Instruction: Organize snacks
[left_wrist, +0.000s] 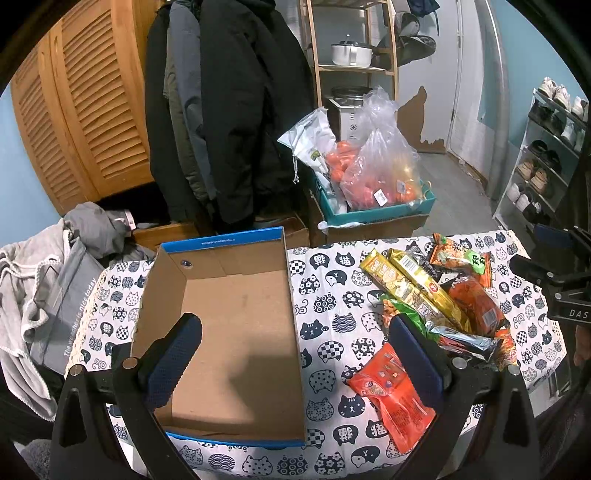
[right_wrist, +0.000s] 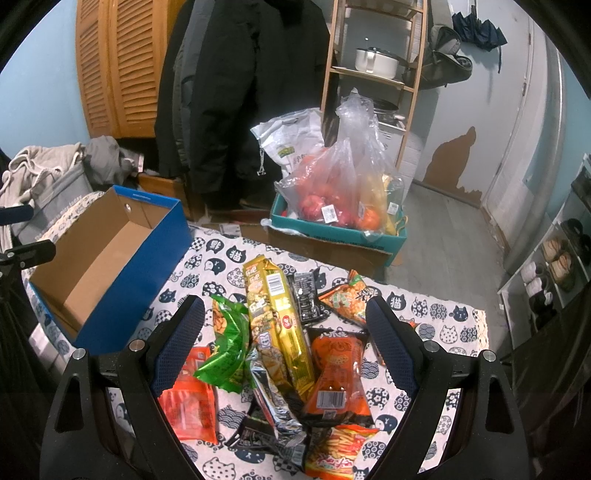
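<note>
So far the box (left_wrist: 236, 332) sits empty left of the heaped snacks (right_wrist: 288, 343), and with both the left gripper (left_wrist: 291, 354) and right gripper (right_wrist: 286, 343) spread wide and holding nothing, a grab at overlapping slick packets could drag neighbours off the cloth (left_wrist: 332, 306).

Blue box (right_wrist: 129, 258), cat-print cloth (left_wrist: 332, 295), green packet (right_wrist: 225, 350)

A home entryway: hanging coats (left_wrist: 236, 110), a shoe rack (left_wrist: 543, 158), louvered wooden doors (left_wrist: 81, 110), a cat-print tablecloth (left_wrist: 332, 306).
</note>
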